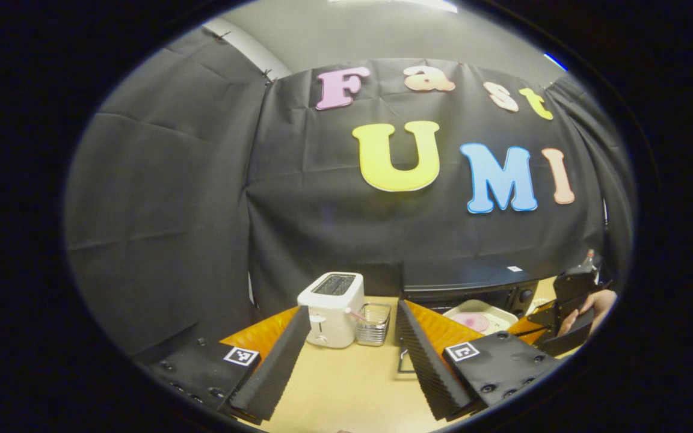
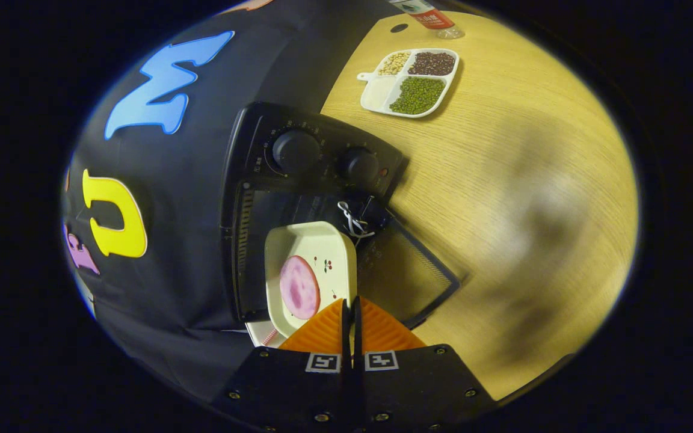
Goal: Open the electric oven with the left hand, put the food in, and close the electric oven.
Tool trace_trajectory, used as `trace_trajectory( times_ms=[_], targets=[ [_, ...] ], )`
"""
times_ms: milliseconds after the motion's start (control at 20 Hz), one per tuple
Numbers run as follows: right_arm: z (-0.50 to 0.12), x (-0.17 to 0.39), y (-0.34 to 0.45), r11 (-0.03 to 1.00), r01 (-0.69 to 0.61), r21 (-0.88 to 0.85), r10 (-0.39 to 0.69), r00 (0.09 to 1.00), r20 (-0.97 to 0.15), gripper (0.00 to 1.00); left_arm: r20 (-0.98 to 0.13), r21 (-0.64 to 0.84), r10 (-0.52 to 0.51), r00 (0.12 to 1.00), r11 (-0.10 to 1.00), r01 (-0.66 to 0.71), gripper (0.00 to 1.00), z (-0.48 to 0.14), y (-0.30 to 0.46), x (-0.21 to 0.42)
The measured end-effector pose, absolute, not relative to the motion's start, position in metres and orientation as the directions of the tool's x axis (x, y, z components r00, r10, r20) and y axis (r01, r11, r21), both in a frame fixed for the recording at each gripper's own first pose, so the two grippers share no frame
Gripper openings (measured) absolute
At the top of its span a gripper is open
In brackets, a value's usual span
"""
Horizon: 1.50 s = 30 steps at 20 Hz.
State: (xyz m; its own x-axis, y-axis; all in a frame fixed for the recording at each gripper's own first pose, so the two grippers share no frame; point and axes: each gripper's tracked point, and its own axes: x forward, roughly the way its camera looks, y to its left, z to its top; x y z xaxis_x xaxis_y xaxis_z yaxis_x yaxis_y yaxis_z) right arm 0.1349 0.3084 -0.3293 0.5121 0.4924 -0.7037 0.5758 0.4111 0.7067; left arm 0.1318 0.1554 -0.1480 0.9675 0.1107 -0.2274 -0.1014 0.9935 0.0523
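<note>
I am finding nothing readable here: my grippers' square black-and-white tags carry only block patterns, the marks around the oven's knobs are too small, and the bottle's label is blurred.

Bottle at top of right gripper view: cut off, lower part showing | Plate near edge: hidden behind closed fingers of right gripper | Oven in left gripper view: partly hidden behind left gripper's finger | Oven dial markings: too small to tell
</note>
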Motion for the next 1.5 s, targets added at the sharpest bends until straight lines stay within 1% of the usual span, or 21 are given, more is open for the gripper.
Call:
trace_trajectory(
  times_ms=[50, 100, 250, 300, 450, 500, 600, 700, 750, 850, 900, 950, 1000, 1050, 1100, 1150, 1200, 1250, 1300, 1500],
  targets=[
    [-0.332, 0.141, 0.315, 0.391, 0.583, 0.712, 0.491, 0.521, -0.698, 0.00, -0.231, 0.054, 0.110, 0.967, 0.994, -0.100, 1.00, -0.149, 0.157, 0.135],
    [-0.334, 0.147, 0.321, 0.373, 0.590, 0.717, 0.488, 0.532, -0.692, 0.00, -0.236, 0.052, 0.109, 0.966, 0.994, -0.100, 0.97, -0.152, 0.159, 0.135],
    [-0.341, 0.161, 0.331, 0.338, 0.608, 0.718, 0.457, 0.561, -0.691, 0.01, -0.252, 0.053, 0.111, 0.961, 0.993, -0.101, 0.97, -0.162, 0.165, 0.137],
    [-0.344, 0.165, 0.332, 0.327, 0.616, 0.717, 0.446, 0.569, -0.691, 0.01, -0.257, 0.056, 0.116, 0.959, 0.993, -0.104, 1.00, -0.165, 0.168, 0.134],
    [-0.354, 0.179, 0.336, 0.292, 0.637, 0.714, 0.417, 0.587, -0.694, 0.01, -0.272, 0.064, 0.126, 0.954, 0.992, -0.113, 0.94, -0.169, 0.175, 0.129],
    [-0.355, 0.185, 0.338, 0.282, 0.638, 0.716, 0.408, 0.596, -0.692, 0.01, -0.275, 0.066, 0.128, 0.953, 0.991, -0.114, 0.97, -0.172, 0.176, 0.129],
    [-0.356, 0.194, 0.343, 0.257, 0.640, 0.724, 0.406, 0.608, -0.682, 0.02, -0.286, 0.076, 0.136, 0.949, 0.990, -0.119, 0.97, -0.176, 0.178, 0.128],
    [-0.356, 0.198, 0.348, 0.253, 0.639, 0.727, 0.414, 0.608, -0.678, 0.03, -0.290, 0.076, 0.137, 0.947, 0.990, -0.120, 0.97, -0.177, 0.177, 0.127],
    [-0.353, 0.199, 0.352, 0.243, 0.631, 0.737, 0.427, 0.613, -0.665, 0.03, -0.290, 0.078, 0.136, 0.947, 0.990, -0.119, 0.92, -0.177, 0.175, 0.127],
    [-0.351, 0.195, 0.357, 0.251, 0.617, 0.745, 0.455, 0.604, -0.654, 0.09, -0.289, 0.079, 0.129, 0.948, 0.991, -0.111, 0.97, -0.177, 0.171, 0.128],
    [-0.348, 0.191, 0.358, 0.254, 0.612, 0.749, 0.468, 0.600, -0.648, 0.17, -0.290, 0.077, 0.122, 0.949, 0.992, -0.104, 1.00, -0.177, 0.168, 0.130],
    [-0.343, 0.189, 0.360, 0.248, 0.599, 0.761, 0.486, 0.603, -0.633, 0.10, -0.289, 0.077, 0.117, 0.950, 0.992, -0.099, 1.00, -0.178, 0.164, 0.130],
    [-0.341, 0.187, 0.361, 0.253, 0.587, 0.769, 0.499, 0.602, -0.623, 0.11, -0.286, 0.076, 0.112, 0.952, 0.993, -0.094, 1.00, -0.176, 0.162, 0.130],
    [-0.336, 0.185, 0.360, 0.259, 0.572, 0.779, 0.506, 0.606, -0.613, 0.28, -0.280, 0.074, 0.108, 0.954, 0.993, -0.091, 0.99, -0.175, 0.158, 0.132],
    [-0.329, 0.184, 0.360, 0.264, 0.552, 0.791, 0.515, 0.612, -0.600, 0.22, -0.277, 0.071, 0.105, 0.955, 0.994, -0.088, 0.98, -0.174, 0.155, 0.133],
    [-0.324, 0.182, 0.359, 0.275, 0.531, 0.801, 0.526, 0.615, -0.588, 0.54, -0.276, 0.067, 0.102, 0.956, 0.994, -0.087, 0.97, -0.175, 0.152, 0.131],
    [-0.317, 0.177, 0.356, 0.288, 0.509, 0.811, 0.534, 0.617, -0.578, 0.88, -0.276, 0.059, 0.097, 0.956, 0.995, -0.084, 1.00, -0.175, 0.149, 0.131],
    [-0.311, 0.173, 0.349, 0.311, 0.486, 0.817, 0.541, 0.616, -0.572, 0.97, -0.277, 0.052, 0.091, 0.957, 0.995, -0.079, 1.00, -0.175, 0.145, 0.130],
    [-0.305, 0.168, 0.347, 0.338, 0.459, 0.822, 0.544, 0.617, -0.569, 0.98, -0.278, 0.046, 0.084, 0.957, 0.996, -0.074, 0.97, -0.176, 0.141, 0.129],
    [-0.277, 0.148, 0.322, 0.452, 0.310, 0.836, 0.557, 0.634, -0.536, 0.98, -0.304, 0.027, 0.040, 0.952, 0.999, -0.033, 0.97, -0.189, 0.120, 0.124]
  ],
)
